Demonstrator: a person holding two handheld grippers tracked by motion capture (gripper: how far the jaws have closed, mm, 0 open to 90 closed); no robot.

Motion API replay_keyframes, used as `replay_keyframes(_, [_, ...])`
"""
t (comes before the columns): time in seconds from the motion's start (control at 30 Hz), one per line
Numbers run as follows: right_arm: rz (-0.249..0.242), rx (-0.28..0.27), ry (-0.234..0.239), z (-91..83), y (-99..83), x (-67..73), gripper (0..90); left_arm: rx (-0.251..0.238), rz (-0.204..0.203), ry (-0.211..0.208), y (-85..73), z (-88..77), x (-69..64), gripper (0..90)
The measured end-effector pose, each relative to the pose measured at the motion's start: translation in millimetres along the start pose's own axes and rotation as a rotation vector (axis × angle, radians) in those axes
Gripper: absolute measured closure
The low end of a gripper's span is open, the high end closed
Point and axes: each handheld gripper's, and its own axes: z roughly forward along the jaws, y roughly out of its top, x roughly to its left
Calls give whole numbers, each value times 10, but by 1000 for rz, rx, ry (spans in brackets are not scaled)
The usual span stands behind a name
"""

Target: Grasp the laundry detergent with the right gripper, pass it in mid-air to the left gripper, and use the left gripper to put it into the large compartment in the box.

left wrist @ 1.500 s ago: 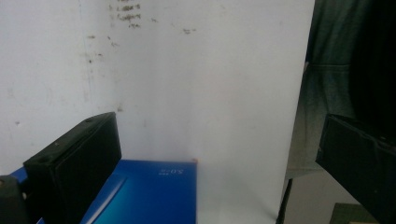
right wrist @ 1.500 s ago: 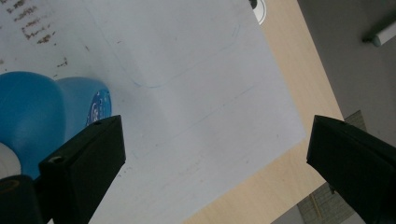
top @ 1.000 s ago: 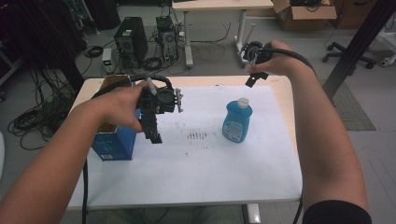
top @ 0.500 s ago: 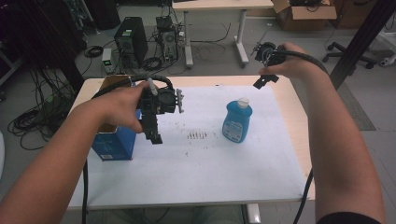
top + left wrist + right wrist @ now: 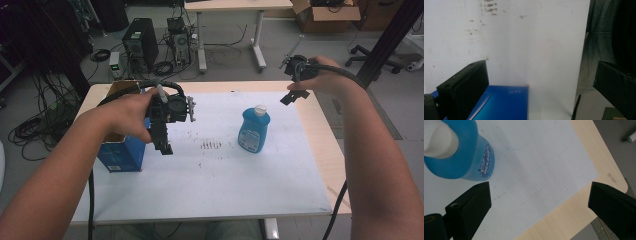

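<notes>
The right gripper [image 5: 291, 95], jaws spread wide and empty, hangs above the tabletop's [image 5: 280, 175] far right edge. The blue bottle [image 5: 254, 130] stands upright below, nearer the middle. The left gripper [image 5: 164, 142] (also spread) hovers beside a blue box [image 5: 122, 152]. Best approach: descend squarely, straddling the bottle's body before closing.

White sheet [image 5: 225, 175] covers most of the wooden table [image 5: 327, 150], with dark smudges [image 5: 211, 145] mid-sheet. PC towers [image 5: 140, 42], cable tangles [image 5: 35, 130] and a cardboard box [image 5: 325, 7] sit on the floor beyond.
</notes>
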Motion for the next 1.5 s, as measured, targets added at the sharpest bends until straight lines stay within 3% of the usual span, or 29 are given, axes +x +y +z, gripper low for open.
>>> replay_keyframes(0.33, [-11,-33,47,46,-210,137,47,9,4,4,-12,30,7,2])
replay_keyframes(0.77, [-14,-58,97,337,-444,395,47,20,9,8,-42,60,-42,2])
replay_keyframes(1.2, [-15,-73,130,585,-529,563,47,16,19,7,-40,90,-55,2])
replay_keyframes(1.5, [-23,-96,134,649,-526,654,46,19,18,6,-63,122,-63,2])
